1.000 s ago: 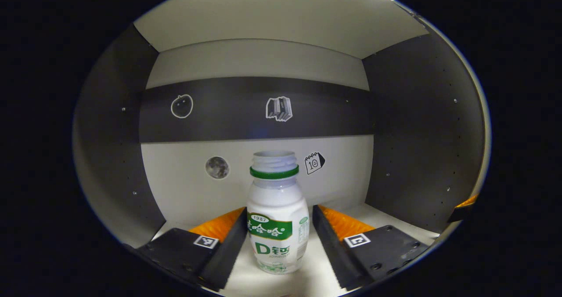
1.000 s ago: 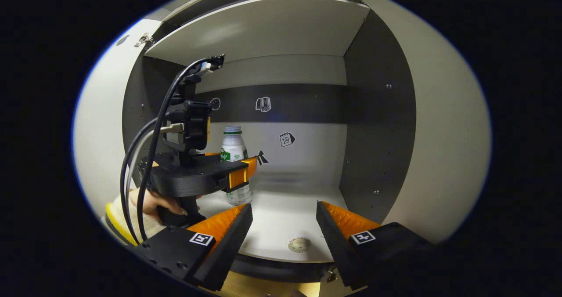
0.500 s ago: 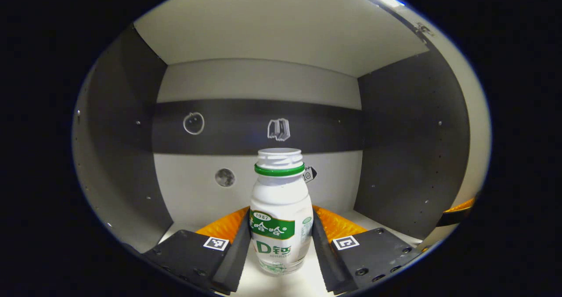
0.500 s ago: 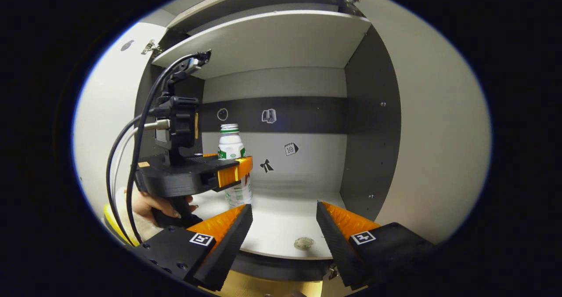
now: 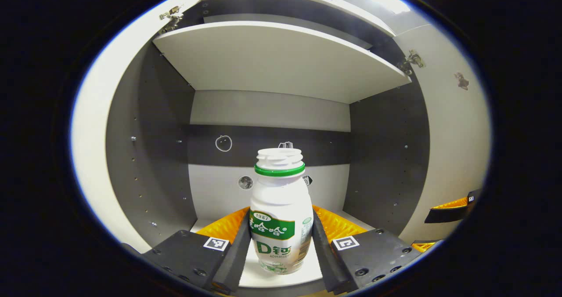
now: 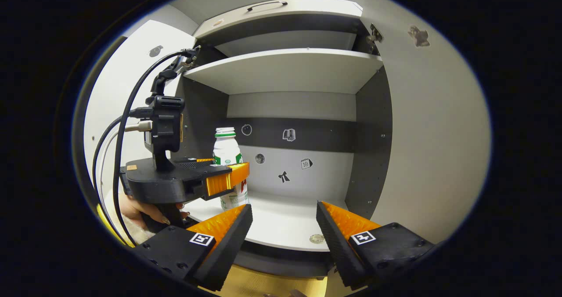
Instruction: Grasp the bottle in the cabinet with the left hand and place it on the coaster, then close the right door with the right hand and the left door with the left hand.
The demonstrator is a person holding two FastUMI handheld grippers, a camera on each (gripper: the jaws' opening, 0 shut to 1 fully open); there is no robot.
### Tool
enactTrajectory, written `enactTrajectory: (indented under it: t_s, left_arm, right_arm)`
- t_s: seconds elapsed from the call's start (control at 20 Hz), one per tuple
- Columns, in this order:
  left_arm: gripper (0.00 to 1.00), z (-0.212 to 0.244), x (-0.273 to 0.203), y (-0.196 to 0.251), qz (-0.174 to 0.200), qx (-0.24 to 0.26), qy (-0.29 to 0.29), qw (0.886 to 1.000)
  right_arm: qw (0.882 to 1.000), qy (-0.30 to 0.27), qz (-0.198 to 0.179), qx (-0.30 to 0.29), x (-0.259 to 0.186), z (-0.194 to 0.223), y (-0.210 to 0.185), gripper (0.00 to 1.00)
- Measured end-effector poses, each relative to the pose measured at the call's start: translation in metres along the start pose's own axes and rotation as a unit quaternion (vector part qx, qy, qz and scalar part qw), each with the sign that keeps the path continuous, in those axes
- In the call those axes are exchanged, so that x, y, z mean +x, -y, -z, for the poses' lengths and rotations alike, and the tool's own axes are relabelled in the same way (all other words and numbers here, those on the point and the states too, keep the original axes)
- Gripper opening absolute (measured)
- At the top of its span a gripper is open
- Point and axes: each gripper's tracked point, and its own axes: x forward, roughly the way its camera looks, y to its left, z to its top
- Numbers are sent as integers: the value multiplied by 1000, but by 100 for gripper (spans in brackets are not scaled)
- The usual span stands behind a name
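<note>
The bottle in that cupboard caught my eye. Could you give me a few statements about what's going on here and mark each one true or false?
1. The left gripper has its fingers pressed on both sides of the bottle. True.
2. The bottle wears a red ring under its neck. False: the ring is green.
3. The right gripper is holding a cup. False: its fingers stand apart with nothing between them.
4. The bottle stands upright. True.
5. Both cabinet doors are shut. False: the cabinet is open, its shelf and back wall in plain sight.
</note>
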Motion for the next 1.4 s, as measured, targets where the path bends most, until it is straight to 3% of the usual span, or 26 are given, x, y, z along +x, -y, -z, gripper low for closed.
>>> enactTrajectory:
  t_s: [0.15,0.65,1.1,1.4]
  left_arm:
    - [71,1,-26,-1,1,6,-3,1000]
    - [71,24,-113,23,56,12,-20,998]
    - [71,97,-184,61,118,-18,-49,992]
    - [71,151,-222,94,135,-1,-42,990]
  right_arm:
    - [1000,10,4,12,-20,-6,-8,97]
    - [997,13,64,29,-100,-7,-14,97]
    - [991,8,134,5,-176,15,-6,97]
    - [993,-12,121,13,-189,46,3,97]
